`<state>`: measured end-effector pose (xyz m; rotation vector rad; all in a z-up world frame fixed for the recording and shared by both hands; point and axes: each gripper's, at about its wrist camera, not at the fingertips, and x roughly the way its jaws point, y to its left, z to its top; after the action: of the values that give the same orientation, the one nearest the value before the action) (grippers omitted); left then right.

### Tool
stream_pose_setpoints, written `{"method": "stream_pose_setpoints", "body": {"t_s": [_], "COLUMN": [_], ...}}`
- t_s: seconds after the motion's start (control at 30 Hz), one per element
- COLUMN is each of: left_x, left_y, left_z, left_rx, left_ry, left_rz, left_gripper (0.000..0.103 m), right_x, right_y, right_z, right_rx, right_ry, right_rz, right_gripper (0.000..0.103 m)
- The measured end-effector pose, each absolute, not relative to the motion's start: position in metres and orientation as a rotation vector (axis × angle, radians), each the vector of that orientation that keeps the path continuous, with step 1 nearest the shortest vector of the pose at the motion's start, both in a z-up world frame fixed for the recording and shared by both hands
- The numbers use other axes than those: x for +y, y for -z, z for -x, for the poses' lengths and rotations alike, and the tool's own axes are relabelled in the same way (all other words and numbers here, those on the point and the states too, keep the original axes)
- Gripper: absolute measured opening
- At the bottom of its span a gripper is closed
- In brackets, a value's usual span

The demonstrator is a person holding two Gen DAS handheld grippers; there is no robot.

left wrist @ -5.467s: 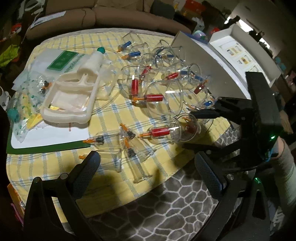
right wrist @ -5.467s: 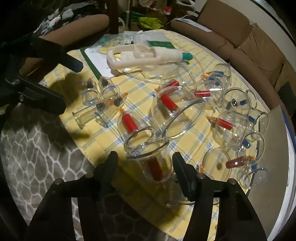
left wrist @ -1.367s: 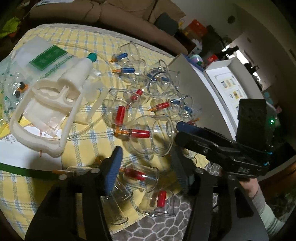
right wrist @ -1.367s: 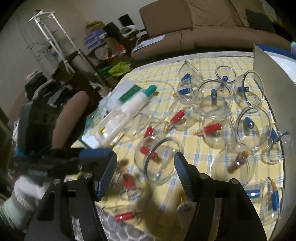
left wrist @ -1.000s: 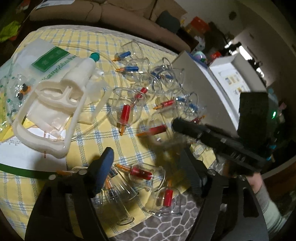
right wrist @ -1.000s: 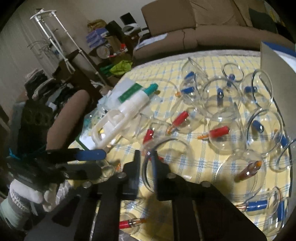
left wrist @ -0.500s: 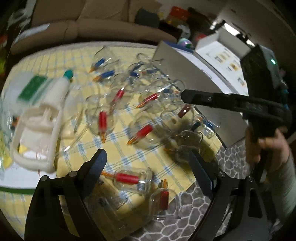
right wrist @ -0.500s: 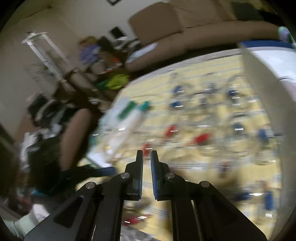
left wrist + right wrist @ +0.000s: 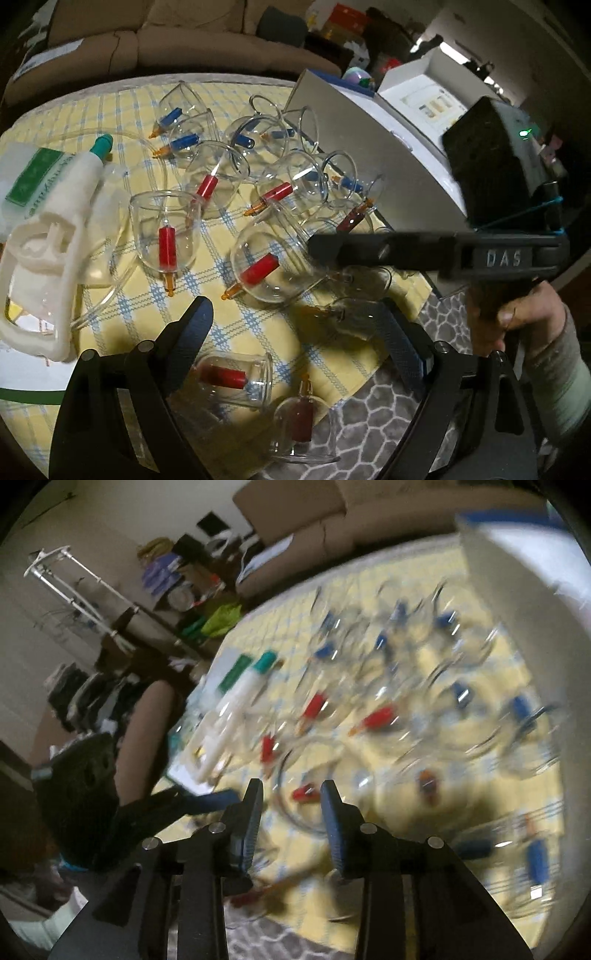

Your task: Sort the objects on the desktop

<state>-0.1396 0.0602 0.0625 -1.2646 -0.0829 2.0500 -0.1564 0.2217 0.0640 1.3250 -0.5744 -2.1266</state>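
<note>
Yellow cloth point(image 9: 122, 314) — fingers point(image 9: 192, 328) apart, empty

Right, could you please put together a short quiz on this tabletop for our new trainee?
1. True or false: every clear cupping cup on the table has a blue valve.
2. The white hand pump has a nozzle tip that is: A red, B teal, C orange?
3. Fill in: the cups lie on a yellow checked ____.

Key: 1 false, several valves are red. 2 B. 3 cloth.
</note>
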Motion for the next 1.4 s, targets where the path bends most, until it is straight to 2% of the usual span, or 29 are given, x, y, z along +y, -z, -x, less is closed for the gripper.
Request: {"method": "stream_pose_setpoints", "body": {"t_s": [0.1,0.2,0.4,0.53,0.57,0.63,0.7,0.9,0.97,1.1,1.17,1.2,1.3,1.4], "left_x": [0.060,0.060,0.054,0.055,0.055,0.054,0.049,0.032,0.029,0.025,0.026,0.026,0.029,0.028], "left_y": [-0.063,-0.061,-0.058,-0.058,-0.057,-0.051,-0.043,-0.032,-0.032,-0.029,-0.026,-0.024,-0.019,-0.015], "left_z": [0.139,0.140,0.143,0.143,0.143,0.147,0.154,0.172,0.174,0.179,0.180,0.180,0.181,0.181], "left_rx": [-0.079,-0.083,-0.116,-0.110,-0.091,-0.068,-0.090,-0.211,-0.235,-0.255,-0.259,-0.256,-0.270,-0.315], "left_ry": [-2.056,-2.067,-2.070,-2.070,-2.082,-2.103,-2.126,-2.179,-2.181,-2.181,-2.173,-2.172,-2.161,-2.140], "left_rz": [1.266,1.274,1.276,1.268,1.276,1.303,1.335,1.371,1.385,1.408,1.424,1.429,1.447,1.467], "left_gripper": [0.089,0.089,0.087,0.073,0.062,0.050,0.049,0.035,0.027,0.027,0.027,0.027,0.017,0.017], "right_x": [0.215,0.209,0.203,0.206,0.209,0.215,0.222,0.244,0.257,0.283,0.287,0.286,0.268,0.246], "right_y": [-0.054,-0.053,-0.049,-0.052,-0.052,-0.055,-0.059,-0.078,-0.092,-0.119,-0.123,-0.120,-0.102,-0.081], "right_z": [0.157,0.155,0.152,0.153,0.154,0.154,0.155,0.157,0.154,0.145,0.143,0.143,0.145,0.148], "right_rx": [-0.706,-0.783,-0.910,-0.923,-0.933,-0.960,-1.000,-0.961,-0.866,-0.585,-0.445,-0.391,-0.213,0.041], "right_ry": [1.989,1.901,1.802,1.808,1.809,1.806,1.797,1.903,2.053,2.391,2.499,2.518,2.518,2.533], "right_rz": [-1.307,-1.282,-1.265,-1.262,-1.259,-1.238,-1.209,-1.172,-1.168,-1.184,-1.211,-1.231,-1.317,-1.406], "right_gripper": [0.035,0.049,0.061,0.063,0.063,0.063,0.063,0.063,0.063,0.063,0.067,0.068,0.068,0.075]}}
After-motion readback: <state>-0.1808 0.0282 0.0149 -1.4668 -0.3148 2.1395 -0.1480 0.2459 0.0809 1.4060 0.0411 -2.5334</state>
